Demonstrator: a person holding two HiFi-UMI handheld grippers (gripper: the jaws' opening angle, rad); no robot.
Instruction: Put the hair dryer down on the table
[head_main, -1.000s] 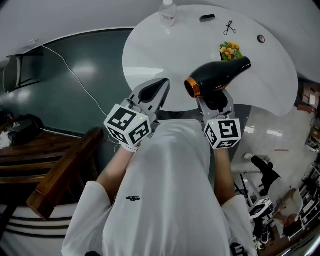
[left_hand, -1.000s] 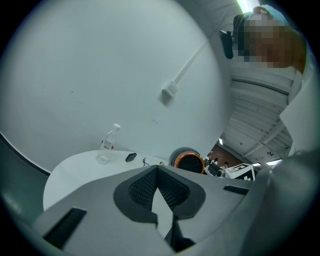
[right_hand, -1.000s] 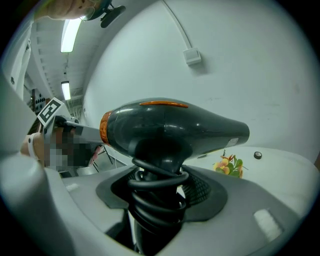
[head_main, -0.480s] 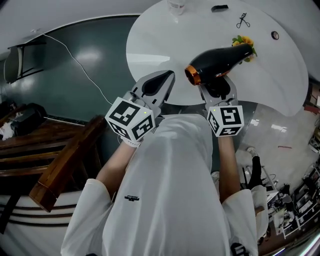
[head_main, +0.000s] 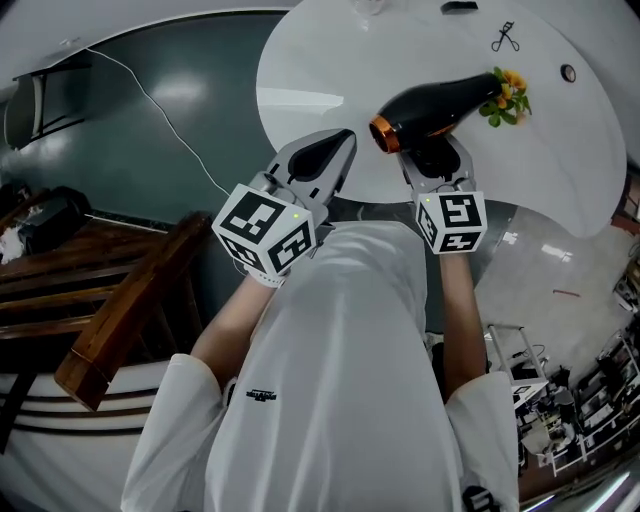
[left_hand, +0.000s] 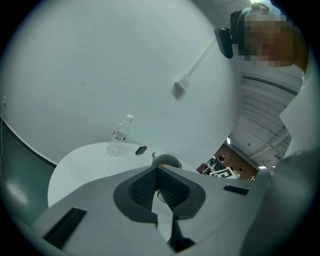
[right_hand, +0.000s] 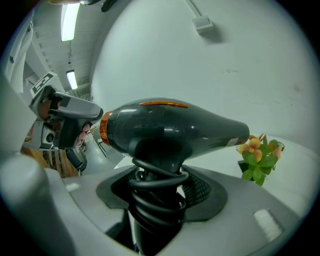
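While we hold both grippers over the near edge of the round, glossy white table (head_main: 320, 70), the task is unfinished. Our left gripper (head_main: 340, 142) has its ribbed dark pads pressed together on nothing. To its right, our right gripper (head_main: 437, 165) pinches the cord-wound handle of the smooth black hair dryer (head_main: 440, 105) with its orange ring. We judge it clear of the tabletop, its tapered barrel pointing at small yellow flowers (head_main: 510, 88) near the right edge. Lowering and releasing remain.
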